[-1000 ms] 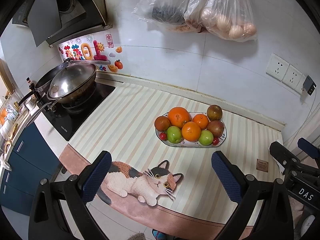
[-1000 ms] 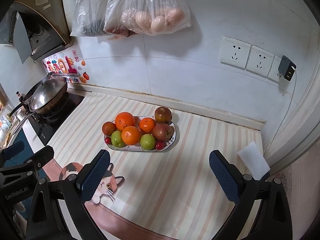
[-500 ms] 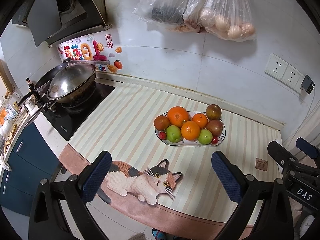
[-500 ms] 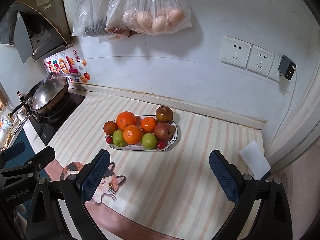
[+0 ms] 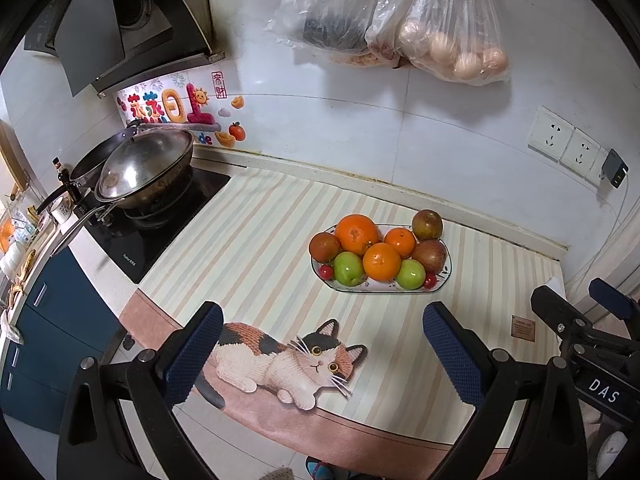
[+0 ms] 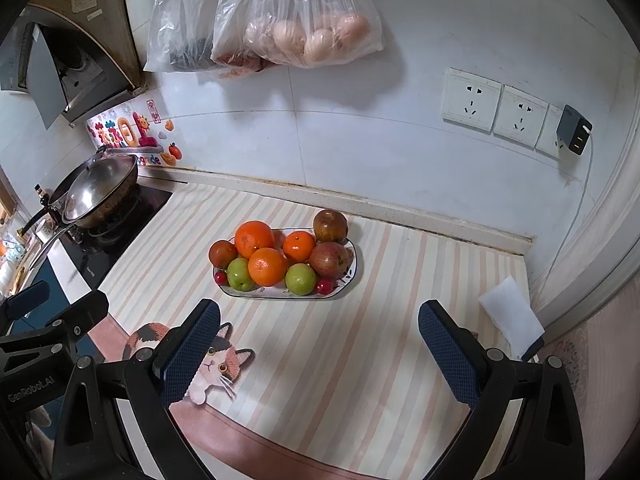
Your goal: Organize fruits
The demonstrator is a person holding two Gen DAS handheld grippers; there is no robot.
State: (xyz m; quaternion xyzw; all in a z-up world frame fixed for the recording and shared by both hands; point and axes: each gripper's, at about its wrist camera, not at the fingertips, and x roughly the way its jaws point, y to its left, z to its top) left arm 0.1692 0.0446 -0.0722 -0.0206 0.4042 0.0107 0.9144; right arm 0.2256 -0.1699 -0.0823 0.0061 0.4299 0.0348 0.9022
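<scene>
Both grippers hung wide open and empty above the bench's striped mat.

Left gripper (image 5: 322, 344) and right gripper (image 6: 320, 344) hovered near the mat's (image 6: 360, 360) front edge, well apart from the fruit plate (image 6: 352, 276), where oranges (image 6: 267, 266), green apples (image 6: 300, 279) and reddish fruit (image 6: 329, 260) were piled.

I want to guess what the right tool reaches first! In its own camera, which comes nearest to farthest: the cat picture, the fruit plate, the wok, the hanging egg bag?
From the right tool:
1. Cat picture, just beside its left finger on the mat.
2. Fruit plate, ahead, mid-counter.
3. Wok, far left on the stove.
4. Egg bag, high on the back wall.
</scene>
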